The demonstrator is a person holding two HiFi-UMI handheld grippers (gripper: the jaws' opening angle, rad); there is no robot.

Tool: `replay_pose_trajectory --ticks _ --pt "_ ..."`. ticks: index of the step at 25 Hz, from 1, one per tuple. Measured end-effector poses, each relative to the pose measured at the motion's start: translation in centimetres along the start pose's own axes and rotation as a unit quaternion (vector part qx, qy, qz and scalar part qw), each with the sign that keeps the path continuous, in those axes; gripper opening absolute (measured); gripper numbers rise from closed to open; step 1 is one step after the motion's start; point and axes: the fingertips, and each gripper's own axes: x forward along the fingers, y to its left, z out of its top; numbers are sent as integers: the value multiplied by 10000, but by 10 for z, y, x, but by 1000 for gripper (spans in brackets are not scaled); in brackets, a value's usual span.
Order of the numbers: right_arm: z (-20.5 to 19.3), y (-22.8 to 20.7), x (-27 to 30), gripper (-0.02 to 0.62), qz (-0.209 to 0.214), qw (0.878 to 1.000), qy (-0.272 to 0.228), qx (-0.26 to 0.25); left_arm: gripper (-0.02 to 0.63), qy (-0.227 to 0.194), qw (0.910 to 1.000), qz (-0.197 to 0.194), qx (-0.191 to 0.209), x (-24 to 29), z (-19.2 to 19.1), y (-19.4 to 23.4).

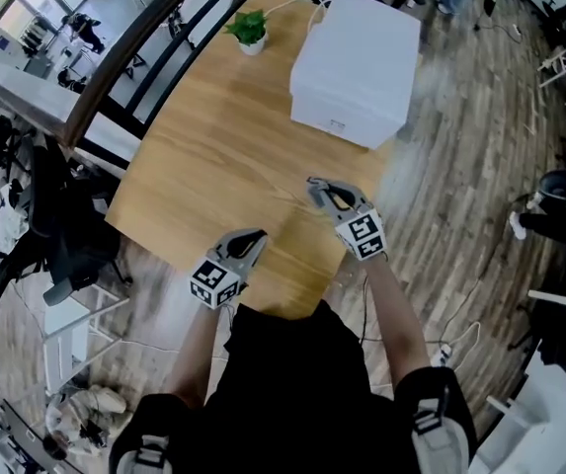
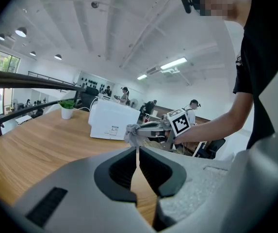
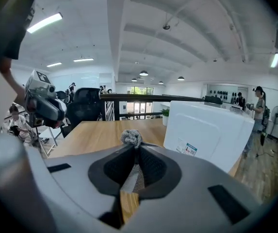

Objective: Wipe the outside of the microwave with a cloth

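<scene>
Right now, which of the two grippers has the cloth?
The right gripper: a bunched grey cloth is pinched between its jaws. The left gripper has its jaws together with nothing between them.

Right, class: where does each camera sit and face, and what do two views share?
Head view: on the head, looking steeply down at table, microwave, both forearms, left gripper, right gripper.
Left gripper view: behind its shut jaws, facing the microwave and right gripper.
Right gripper view: behind jaws shut on cloth, facing the microwave.
Shared: the microwave.
</scene>
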Motion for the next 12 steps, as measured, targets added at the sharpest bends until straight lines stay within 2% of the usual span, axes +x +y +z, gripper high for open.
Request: replay_pose_trajectory --ticks 6,12 --pt "6 14 -47 28 61 9999 -159 22 18 54 10000 19 28 6 9 -11" --pt "-8 28 -92 28 131 9998 -61 -114 18 -29 9999 70 84 16 22 -29"
